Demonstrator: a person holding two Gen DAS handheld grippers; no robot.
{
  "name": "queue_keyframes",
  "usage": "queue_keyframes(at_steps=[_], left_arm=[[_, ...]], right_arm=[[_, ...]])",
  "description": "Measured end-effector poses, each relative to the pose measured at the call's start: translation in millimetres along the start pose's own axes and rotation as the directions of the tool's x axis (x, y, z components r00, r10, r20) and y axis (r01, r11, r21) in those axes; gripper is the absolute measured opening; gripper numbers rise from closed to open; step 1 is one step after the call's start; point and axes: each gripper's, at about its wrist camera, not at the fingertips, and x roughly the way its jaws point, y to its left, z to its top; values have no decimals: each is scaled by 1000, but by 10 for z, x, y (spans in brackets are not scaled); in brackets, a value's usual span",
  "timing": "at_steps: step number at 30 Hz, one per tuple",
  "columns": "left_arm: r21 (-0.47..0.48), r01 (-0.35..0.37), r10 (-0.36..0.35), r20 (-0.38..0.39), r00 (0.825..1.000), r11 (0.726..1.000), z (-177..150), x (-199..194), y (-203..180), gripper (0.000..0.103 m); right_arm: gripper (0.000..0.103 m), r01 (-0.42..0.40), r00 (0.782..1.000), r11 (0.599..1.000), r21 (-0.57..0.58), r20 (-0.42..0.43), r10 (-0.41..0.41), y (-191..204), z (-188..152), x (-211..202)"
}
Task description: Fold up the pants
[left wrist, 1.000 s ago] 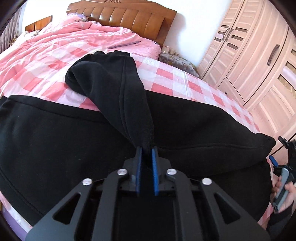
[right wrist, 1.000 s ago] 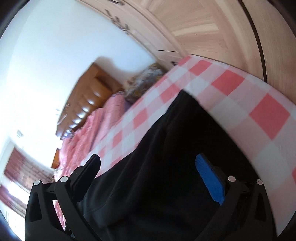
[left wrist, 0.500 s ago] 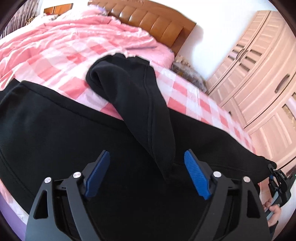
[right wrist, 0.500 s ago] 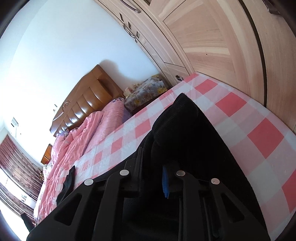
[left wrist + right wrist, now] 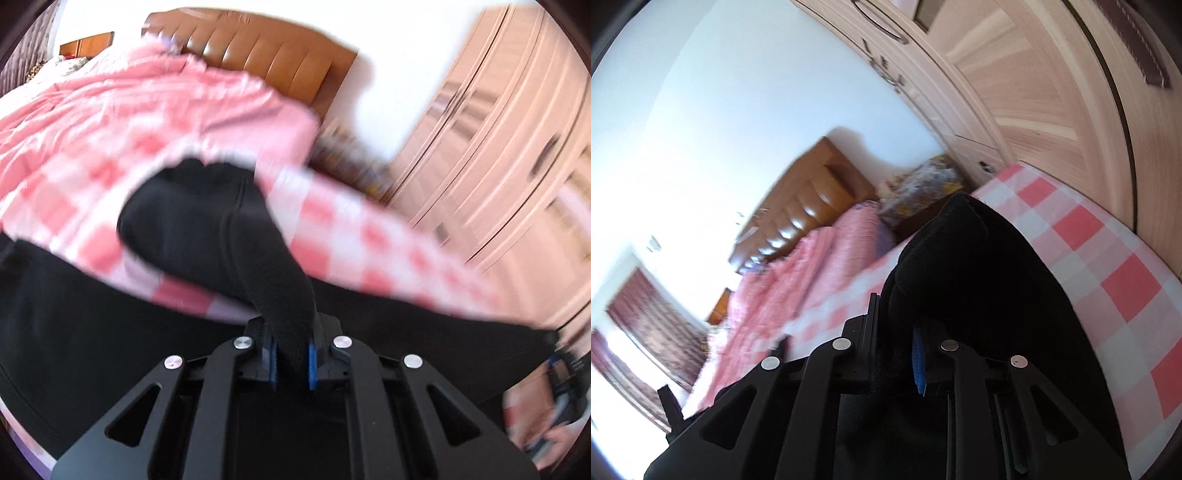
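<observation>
Both tools have just closed and now lift, each clamped on the black pants (image 5: 229, 236).
Left tool (image 5: 290, 356) pinches only a leg fold toward twelve o'clock; right tool (image 5: 895, 354) bites bunched cloth, so either could slip onto the bed (image 5: 388, 243).

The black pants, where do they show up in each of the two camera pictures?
Left wrist view: the black pants fill the lower half, one leg end pinched in the left gripper.
Right wrist view: the pants fill the lower middle, bunched in the right gripper.
Shared landmark: the brown wooden headboard behind the pink checked bedding.
</observation>
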Motion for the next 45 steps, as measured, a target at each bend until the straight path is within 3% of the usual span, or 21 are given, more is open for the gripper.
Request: queue_keyframes(at_steps=[3, 6, 8, 13, 16, 20, 25, 30, 35, 38, 40, 41, 42, 44, 45], left_arm=[[0, 75, -74, 41, 996, 997, 125, -483, 34, 11], [8, 108, -108, 21, 994, 994, -59, -774, 138, 11], [6, 109, -109, -12, 994, 994, -365, -848, 256, 11], [6, 66, -65, -134, 989, 998, -1092, -561, 458, 11], [55, -15, 23, -149, 989, 998, -1361, -412, 484, 11], [21, 20, -18, -113, 993, 1000, -1332, -504, 539, 11], [69, 16, -13, -36, 999, 997, -1191, -745, 399, 11], [69, -37, 43, -83, 996, 997, -1290, -554, 456, 11], [50, -40, 45, -103, 994, 998, -1361, -488, 577, 12], [83, -88, 98, -131, 986, 993, -1410, -402, 590, 22], [105, -141, 154, -134, 979, 985, -1453, -376, 596, 43], [119, -163, 177, -123, 976, 979, -1469, -395, 604, 64], [133, -189, 202, -95, 975, 973, -1474, -454, 609, 79], [151, -258, 264, -25, 964, 954, -1465, -601, 618, 83], [161, -314, 314, 25, 949, 936, -1454, -693, 613, 88]], right_arm=[[21, -21, 1000, 999, -43, 7, 22, 114, -30, -280], [21, -28, 999, 998, -65, -17, 27, 100, -200, -611], [21, 14, 998, 997, -80, -54, -18, -12, -450, -790], [21, 124, 976, 992, 1, -182, -122, -566, -1065, -822], [21, 144, 971, 988, 46, -201, -132, -775, -1252, -832], [21, 107, 979, 993, 43, -181, -98, -676, -1242, -948], [21, 68, 985, 997, 25, -158, -63, -519, -1206, -1061], [21, 110, 972, 989, 96, -216, -87, -847, -1399, -919], [21, 106, 972, 992, 66, -216, -90, -712, -1332, -919], [22, 138, 964, 990, 34, -232, -127, -716, -1371, -872], [23, 141, 962, 990, 15, -240, -133, -712, -1382, -878], [25, 142, 959, 990, 9, -251, -136, -705, -1374, -880], [31, 138, 956, 990, 11, -264, -130, -692, -1361, -896], [61, 120, 958, 993, 10, -264, -113, -655, -1326, -962], [99, 133, 960, 991, -5, -248, -130, -629, -1308, -1011]])
